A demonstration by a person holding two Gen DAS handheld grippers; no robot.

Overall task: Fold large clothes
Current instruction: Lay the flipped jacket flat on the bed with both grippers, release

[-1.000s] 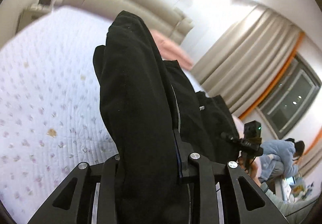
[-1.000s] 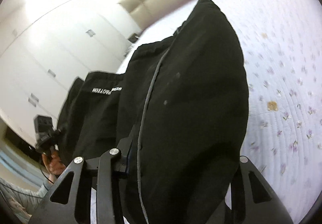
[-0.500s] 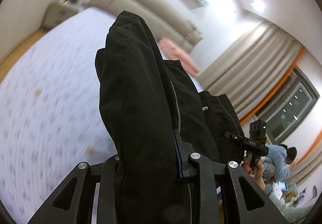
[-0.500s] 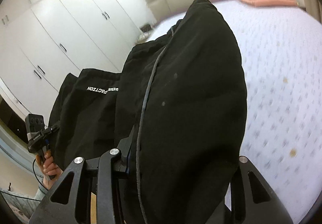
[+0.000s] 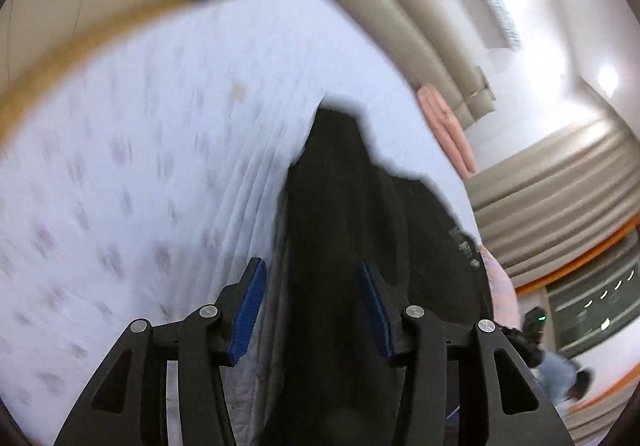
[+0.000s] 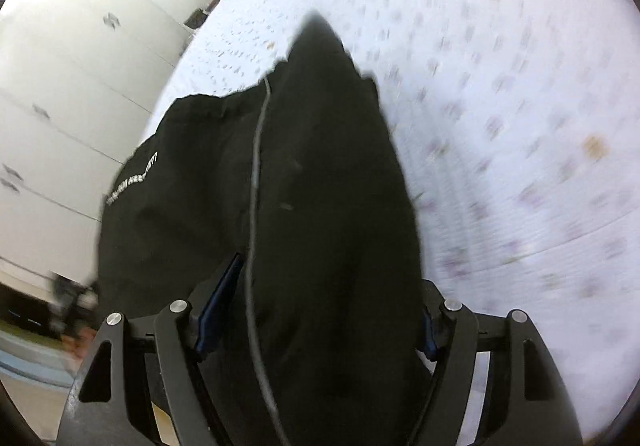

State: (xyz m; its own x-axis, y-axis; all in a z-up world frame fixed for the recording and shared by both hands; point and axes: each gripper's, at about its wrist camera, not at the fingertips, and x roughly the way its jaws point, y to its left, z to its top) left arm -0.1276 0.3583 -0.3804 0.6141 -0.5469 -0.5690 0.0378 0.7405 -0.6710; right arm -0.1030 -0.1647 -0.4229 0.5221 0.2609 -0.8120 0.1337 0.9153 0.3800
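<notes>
A large black garment with white lettering lies on the white flowered bedspread and runs back between the jaws of my left gripper. Those jaws are opening; the left blue pad stands clear of the cloth. In the right wrist view the same garment, with a thin grey cord down it, bulges between the jaws of my right gripper. They are opening too, and the cloth still fills the gap. The bedspread lies to its right. Both views are blurred.
A beige padded headboard and a folded pink blanket are at the bed's far end. Curtains and a crouching person are at the right. White wardrobe doors stand left of the bed. Wooden floor borders the bed.
Both grippers have sunk toward the bed and tipped down. The garment, held up and clamped before, now lies on the bedspread. Both pairs of jaws have widened, baring blue pads.
</notes>
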